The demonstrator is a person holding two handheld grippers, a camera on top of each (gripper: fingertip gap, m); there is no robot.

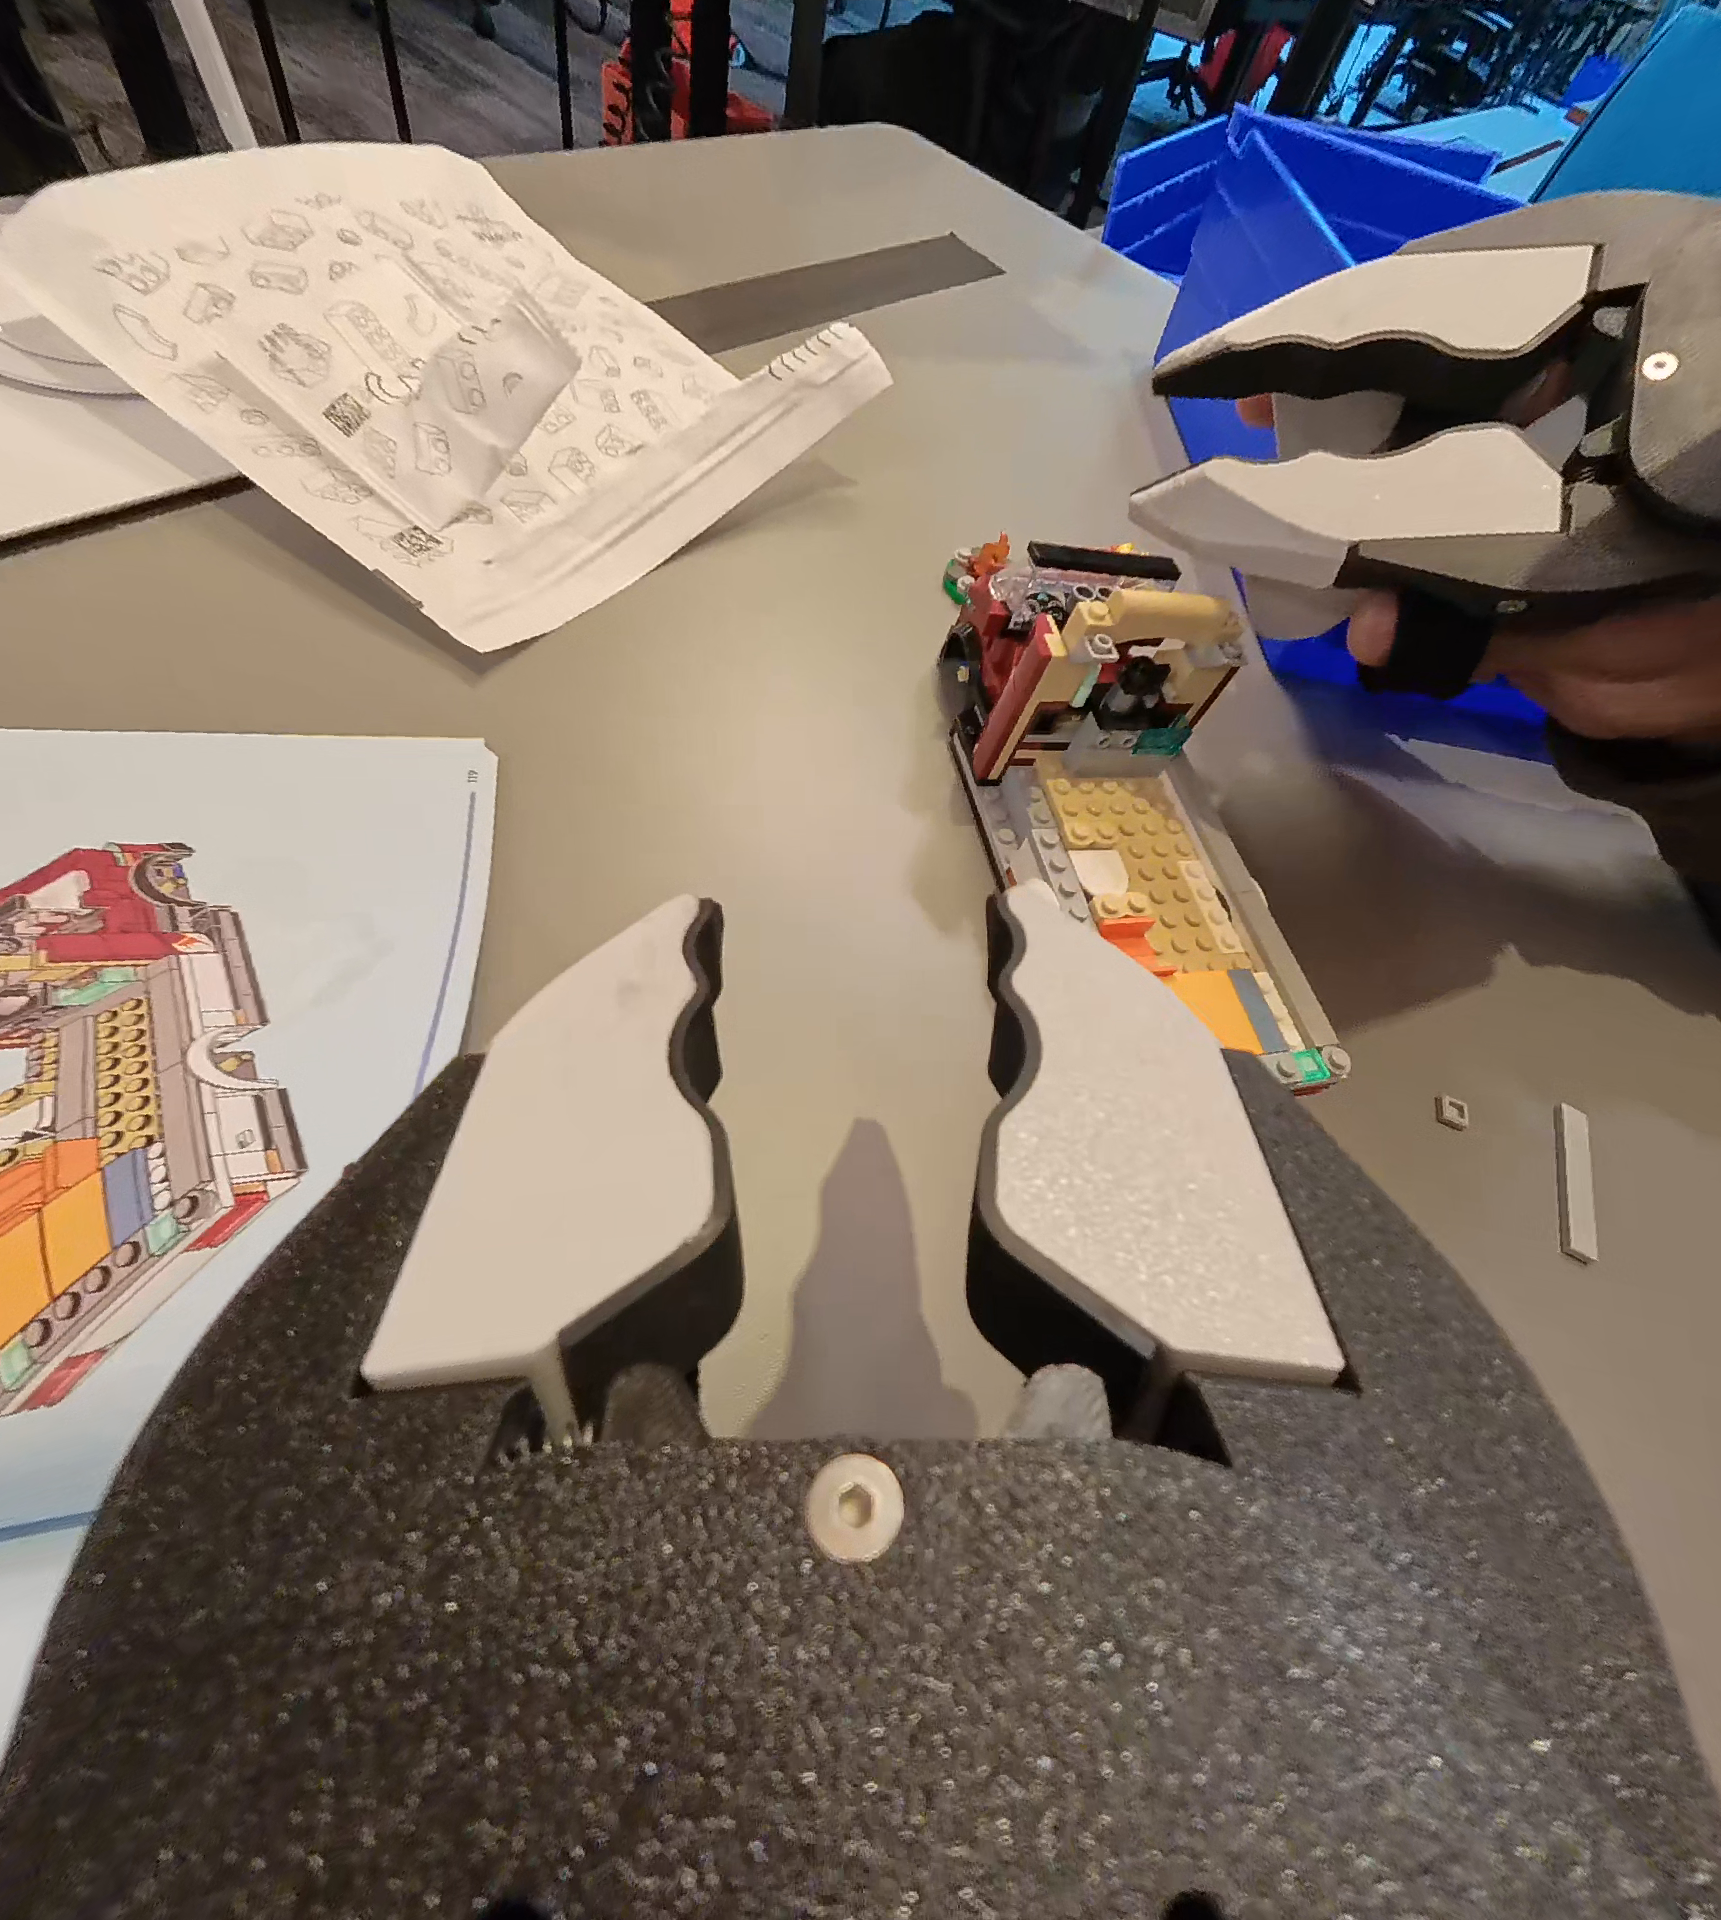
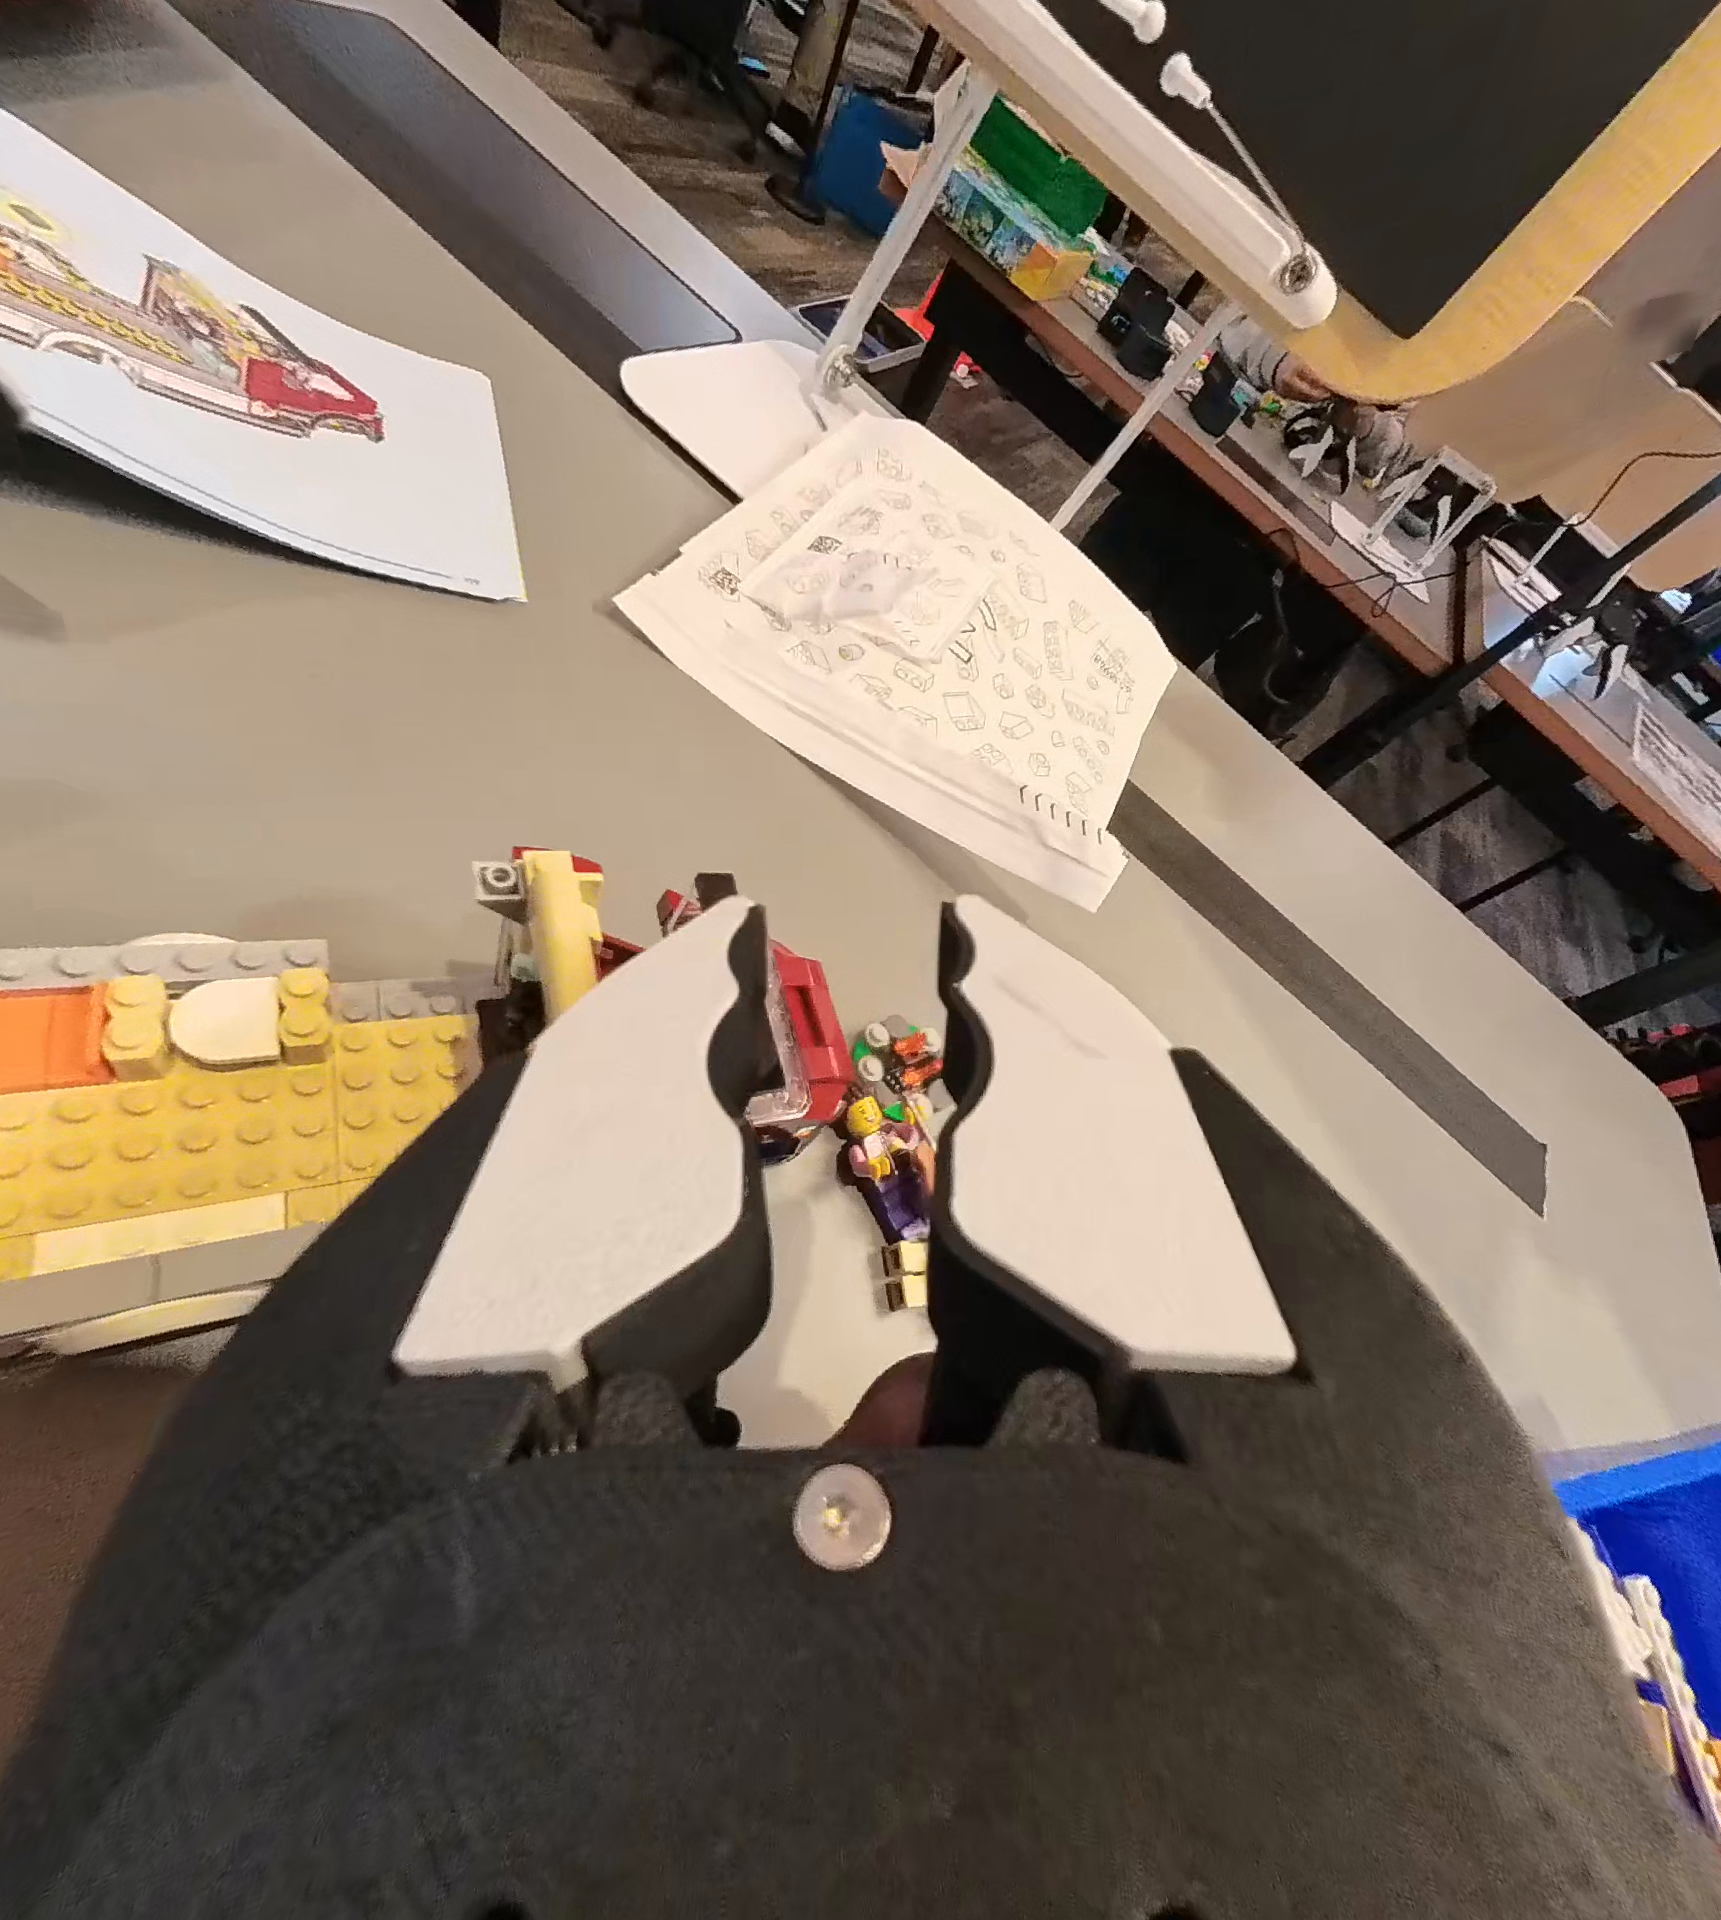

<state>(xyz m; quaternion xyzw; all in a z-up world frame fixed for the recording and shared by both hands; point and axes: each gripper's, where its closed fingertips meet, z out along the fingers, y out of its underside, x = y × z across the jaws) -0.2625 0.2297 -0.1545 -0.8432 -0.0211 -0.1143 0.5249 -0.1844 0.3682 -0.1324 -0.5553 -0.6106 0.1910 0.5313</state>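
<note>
The left gripper hangs released above bare grey table, its 2 fingers well apart with nothing between them. Its right fingertip overlaps the near left edge of the brick model in the left wrist view; whether it touches cannot be told.

The right gripper is also unclenched, a narrower gap between its fingers and nothing pressed by either pad. It hovers over the model's raised red end; seen through the gap, a small minifigure lies on the table below, with a few loose small parts just beyond it.

The model is a long studded platform of tan, yellow and orange plates with a built-up red and cream cab at 1 end. From the left gripper it lies ahead and to the right, its long axis running away from that gripper, flat end nearest. The right gripper is at the cab end, the left at the flat end.

On the table, an open instruction booklet lies to the left and a printed white paper bag farther off. A thin grey strip and a tiny grey piece lie right of the model. A blue bin stands beyond. Behind are workbenches with cluttered equipment.
</note>
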